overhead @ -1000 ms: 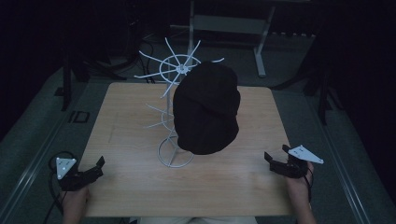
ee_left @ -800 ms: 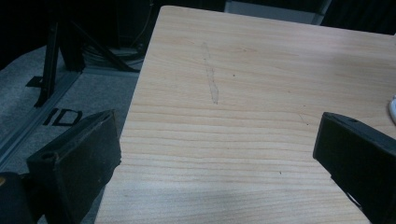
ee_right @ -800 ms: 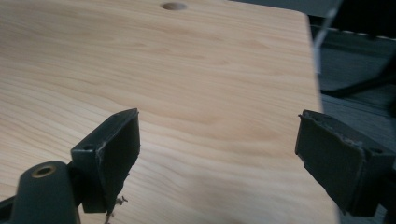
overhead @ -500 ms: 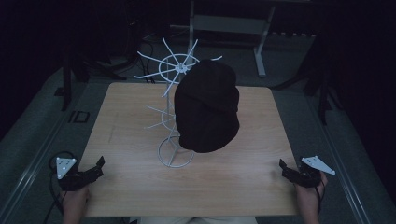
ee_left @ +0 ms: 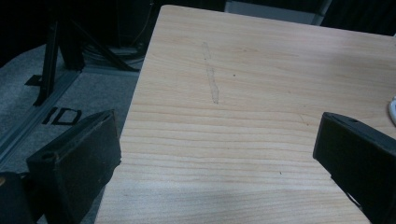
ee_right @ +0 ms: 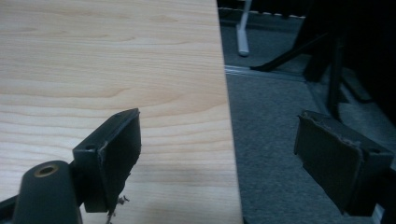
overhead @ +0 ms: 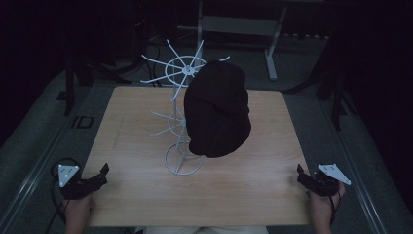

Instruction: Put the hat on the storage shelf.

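Black cloth, a hat (overhead: 216, 112), hangs on the white wire stand (overhead: 183, 146) at mid-bench (overhead: 253, 185), apparently placed for display; the left claw (overhead: 97, 176) at the near left corner and the right claw (overhead: 307, 179) at the near right edge rest apart, empty, likely parked clear.

— What sort of place is this?
— A dim lab or studio: a bare wooden table (overhead: 243, 195) on grey carpet (overhead: 39, 131), black stands (overhead: 70, 83) at its far corners, floor rails (overhead: 29, 175), and a metal frame (overhead: 243, 24) behind.
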A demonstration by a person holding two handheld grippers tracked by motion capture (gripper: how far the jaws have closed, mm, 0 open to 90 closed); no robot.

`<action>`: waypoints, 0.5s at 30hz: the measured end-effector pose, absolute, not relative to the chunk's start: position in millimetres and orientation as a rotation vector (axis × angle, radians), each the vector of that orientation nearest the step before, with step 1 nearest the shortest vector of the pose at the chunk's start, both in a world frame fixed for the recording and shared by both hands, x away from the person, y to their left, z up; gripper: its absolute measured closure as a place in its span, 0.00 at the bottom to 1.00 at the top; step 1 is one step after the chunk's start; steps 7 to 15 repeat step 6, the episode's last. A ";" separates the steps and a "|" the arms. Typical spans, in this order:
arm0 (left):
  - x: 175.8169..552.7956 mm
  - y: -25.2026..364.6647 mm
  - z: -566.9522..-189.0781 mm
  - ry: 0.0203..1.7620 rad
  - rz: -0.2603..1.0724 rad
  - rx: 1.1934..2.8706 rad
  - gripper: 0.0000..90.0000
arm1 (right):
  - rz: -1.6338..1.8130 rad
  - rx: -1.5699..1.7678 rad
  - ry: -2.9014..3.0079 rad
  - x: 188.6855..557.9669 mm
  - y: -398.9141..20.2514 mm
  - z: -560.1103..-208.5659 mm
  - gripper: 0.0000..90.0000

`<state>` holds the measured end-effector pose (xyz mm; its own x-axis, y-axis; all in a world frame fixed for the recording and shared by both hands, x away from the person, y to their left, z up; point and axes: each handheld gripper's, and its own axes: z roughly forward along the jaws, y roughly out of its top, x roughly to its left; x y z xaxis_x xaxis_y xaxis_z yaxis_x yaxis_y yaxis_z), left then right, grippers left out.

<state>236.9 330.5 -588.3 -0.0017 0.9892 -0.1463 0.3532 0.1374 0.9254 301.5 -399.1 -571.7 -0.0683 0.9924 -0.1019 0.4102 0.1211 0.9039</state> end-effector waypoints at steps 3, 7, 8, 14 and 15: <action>236.9 330.6 -588.3 1.513 0.888 1.363 0.02 | 0.921 1.415 1.600 302.2 -400.3 -571.6 0.17; 237.0 330.7 -588.3 1.512 0.887 1.363 0.02 | 0.919 1.419 1.602 302.7 -400.8 -571.6 0.17; 237.0 330.7 -588.3 1.512 0.887 1.363 0.02 | 0.919 1.419 1.602 302.7 -400.8 -571.6 0.17; 237.0 330.7 -588.3 1.512 0.887 1.363 0.02 | 0.919 1.419 1.602 302.7 -400.8 -571.6 0.17; 237.0 330.7 -588.3 1.512 0.887 1.363 0.02 | 0.919 1.419 1.602 302.7 -400.8 -571.6 0.17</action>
